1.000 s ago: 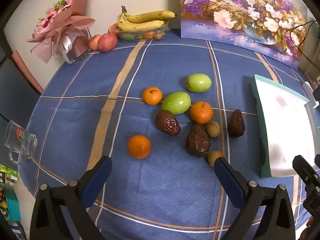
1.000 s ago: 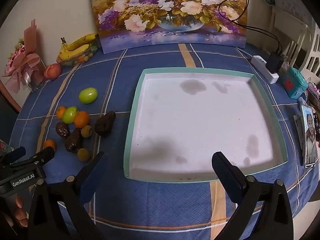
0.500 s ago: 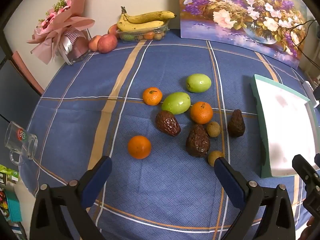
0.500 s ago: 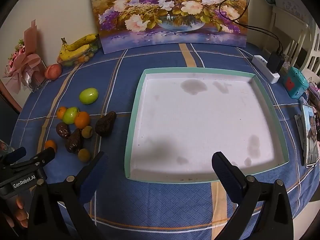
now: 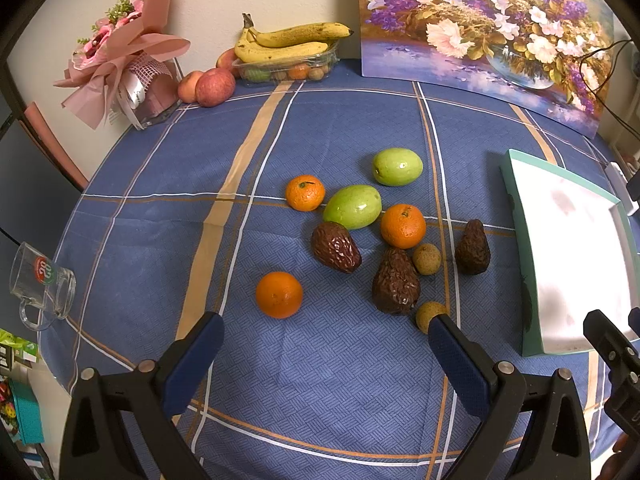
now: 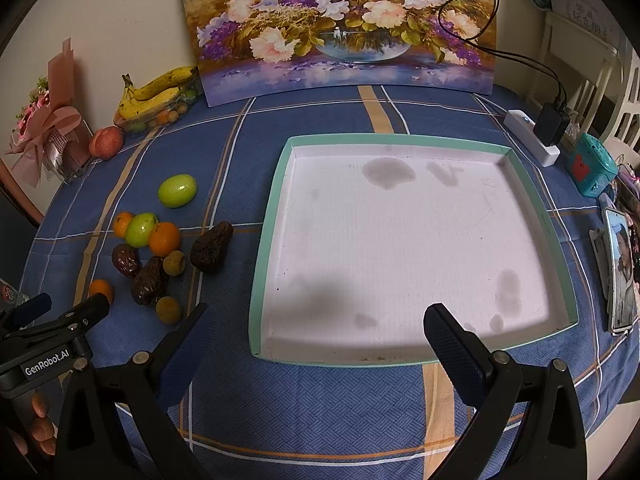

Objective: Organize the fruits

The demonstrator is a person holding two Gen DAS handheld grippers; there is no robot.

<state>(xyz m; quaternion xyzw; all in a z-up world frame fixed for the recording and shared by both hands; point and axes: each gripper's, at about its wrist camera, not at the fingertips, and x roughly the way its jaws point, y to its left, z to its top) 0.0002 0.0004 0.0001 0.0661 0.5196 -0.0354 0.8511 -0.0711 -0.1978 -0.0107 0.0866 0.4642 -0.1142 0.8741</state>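
A cluster of loose fruit lies on the blue checked tablecloth: three oranges, the nearest (image 5: pixel 279 294), two green fruits (image 5: pixel 397 166) (image 5: pixel 352 206), three dark wrinkled avocados, one (image 5: pixel 395 286), and two small brown round fruits (image 5: pixel 426 258). The cluster also shows in the right wrist view (image 6: pixel 160 256). A shallow teal-rimmed white tray (image 6: pixel 276 200) (image 5: pixel 516 208) lies empty to the right of the fruit. My left gripper (image 5: pixel 326 334) is open and empty, above the cloth just in front of the fruit. My right gripper (image 6: pixel 314 322) is open and empty over the tray's front edge.
Bananas on a plastic fruit box (image 5: pixel 288 42), apples (image 5: pixel 214 87) and a pink bouquet (image 5: pixel 120 60) stand at the back left. A flower painting (image 6: pixel 340 24) leans on the wall. A glass mug (image 5: pixel 42 286) sits at the left edge. A power strip (image 6: pixel 532 142), teal box and phone lie right.
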